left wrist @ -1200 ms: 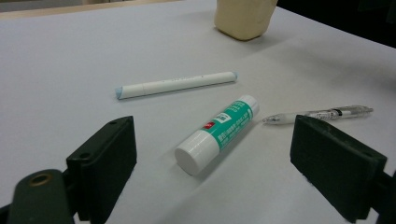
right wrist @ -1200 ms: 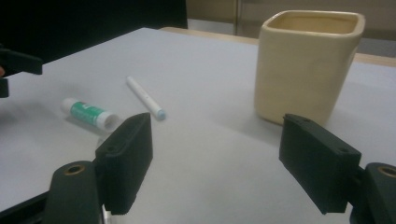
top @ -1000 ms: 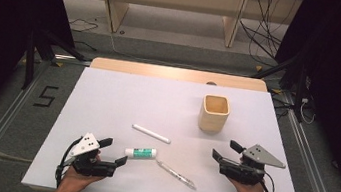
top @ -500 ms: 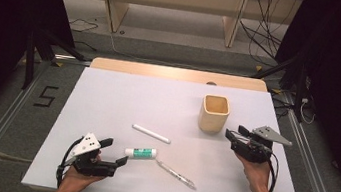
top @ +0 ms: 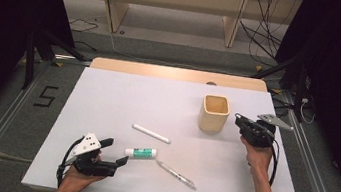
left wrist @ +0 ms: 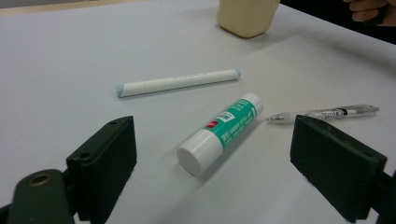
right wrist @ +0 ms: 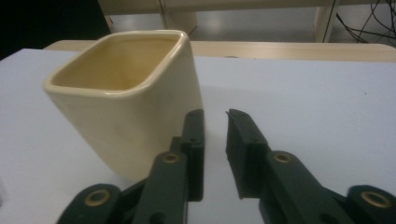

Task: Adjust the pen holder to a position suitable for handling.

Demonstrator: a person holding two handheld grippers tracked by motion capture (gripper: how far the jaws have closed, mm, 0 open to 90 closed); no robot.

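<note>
A green-and-white glue stick (top: 141,153) lies near the table's front, just ahead of my left gripper (top: 117,151), which is open and empty. In the left gripper view the glue stick (left wrist: 219,133) lies on the table ahead of the wide-apart jaws of the left gripper (left wrist: 219,163). Beyond it are a white marker (top: 151,134) and a clear pen (top: 176,174). A cream square cup (top: 214,113) stands upright at the right. My right gripper (top: 239,119) hovers just right of it, its jaws nearly together on nothing. In the right gripper view the cup (right wrist: 126,98) is left of the right gripper (right wrist: 215,116).
The white tabletop (top: 122,99) has bare room at the left and back. A wooden strip (top: 176,73) runs along its far edge. Metal rails (top: 313,176) flank both sides, with cables on the floor beyond.
My right gripper has moved from the table's front right, away from the person, up to the cup's right side. The left gripper and the loose items have stayed put.
</note>
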